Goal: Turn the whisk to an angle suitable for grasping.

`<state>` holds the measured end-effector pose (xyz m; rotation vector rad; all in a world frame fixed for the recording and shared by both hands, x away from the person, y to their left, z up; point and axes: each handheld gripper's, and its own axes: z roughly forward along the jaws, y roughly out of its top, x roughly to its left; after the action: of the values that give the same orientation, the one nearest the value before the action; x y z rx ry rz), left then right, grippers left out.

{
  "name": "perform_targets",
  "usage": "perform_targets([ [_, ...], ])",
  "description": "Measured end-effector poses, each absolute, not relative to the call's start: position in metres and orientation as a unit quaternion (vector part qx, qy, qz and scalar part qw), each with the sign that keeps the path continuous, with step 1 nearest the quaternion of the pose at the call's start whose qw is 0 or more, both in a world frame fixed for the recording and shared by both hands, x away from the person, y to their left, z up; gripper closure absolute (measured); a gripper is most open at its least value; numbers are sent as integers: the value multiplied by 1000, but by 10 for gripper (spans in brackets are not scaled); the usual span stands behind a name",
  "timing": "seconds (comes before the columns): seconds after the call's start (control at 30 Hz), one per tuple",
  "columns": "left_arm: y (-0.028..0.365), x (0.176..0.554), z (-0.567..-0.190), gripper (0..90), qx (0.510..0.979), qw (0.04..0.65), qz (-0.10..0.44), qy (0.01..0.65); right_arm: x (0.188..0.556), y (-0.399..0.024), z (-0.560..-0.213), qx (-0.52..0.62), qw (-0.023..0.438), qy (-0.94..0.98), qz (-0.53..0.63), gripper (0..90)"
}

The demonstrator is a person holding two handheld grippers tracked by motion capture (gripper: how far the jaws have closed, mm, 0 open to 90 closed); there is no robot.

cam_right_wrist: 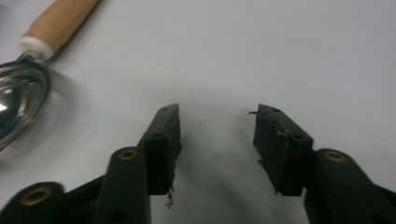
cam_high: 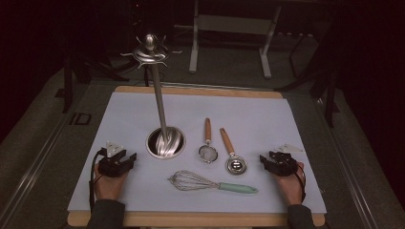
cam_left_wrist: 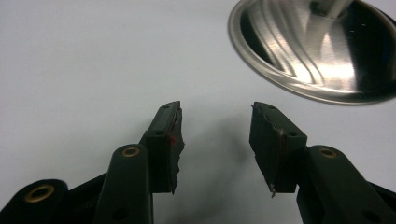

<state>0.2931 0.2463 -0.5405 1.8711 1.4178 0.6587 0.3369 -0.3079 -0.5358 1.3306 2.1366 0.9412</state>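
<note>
Left gripper [cam_high: 128, 158]: we see it resting low on the white mat [cam_high: 267, 114] near the front left, held by the person's left hand [cam_high: 109, 183]. Its jaws stand wide apart with nothing between them; in the left gripper view [cam_left_wrist: 215, 122] only bare mat lies in the gap. Just ahead and to its right sits the round steel base [cam_left_wrist: 317, 51] of the utensil stand [cam_high: 165, 142], near the jaws but not touching.

Right gripper [cam_high: 265, 160]: it sits low on the mat at the front right, in the person's right hand [cam_high: 290, 183]. Jaws are apart and hold nothing; in the right gripper view [cam_right_wrist: 216, 122] the mat shows between them. The nearest thing is the scoop [cam_high: 232, 152] with the wooden handle, its steel bowl [cam_right_wrist: 18, 105] just off to the side of the jaws, apart from them.

Farther out, we note a small strainer [cam_high: 207, 142] with a wooden handle lying between the stand and the scoop, and a whisk [cam_high: 210, 182] with a pale green handle lying crosswise near the front edge, between the two grippers. The stand's pole rises tilted in view to a hooked top [cam_high: 149, 51]. The mat covers a wooden table [cam_high: 200, 219].
</note>
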Motion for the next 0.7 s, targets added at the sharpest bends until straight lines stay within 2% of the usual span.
perform_targets([
  [0.17,244,291,-540,576,739,352,252,517,334,-307,-532,478,212,779,347,534],
  [0.43,243,291,-541,603,747,354,247,506,327,-301,-524,465,201,789,348,515],
  [0.5,240,290,-541,621,753,349,253,497,325,-301,-522,463,195,791,348,545],
  [0.53,239,289,-541,637,756,347,255,492,322,-301,-520,461,181,793,355,593],
  [0.57,238,289,-541,637,758,345,257,490,322,-301,-520,461,181,793,355,593],
  [0.6,238,289,-541,644,759,344,258,489,320,-300,-519,457,173,797,355,642],
  [0.63,238,289,-541,644,759,346,257,488,320,-300,-519,457,173,797,355,642],
  [0.7,239,289,-541,648,758,347,254,490,317,-298,-517,451,164,803,352,711],
])
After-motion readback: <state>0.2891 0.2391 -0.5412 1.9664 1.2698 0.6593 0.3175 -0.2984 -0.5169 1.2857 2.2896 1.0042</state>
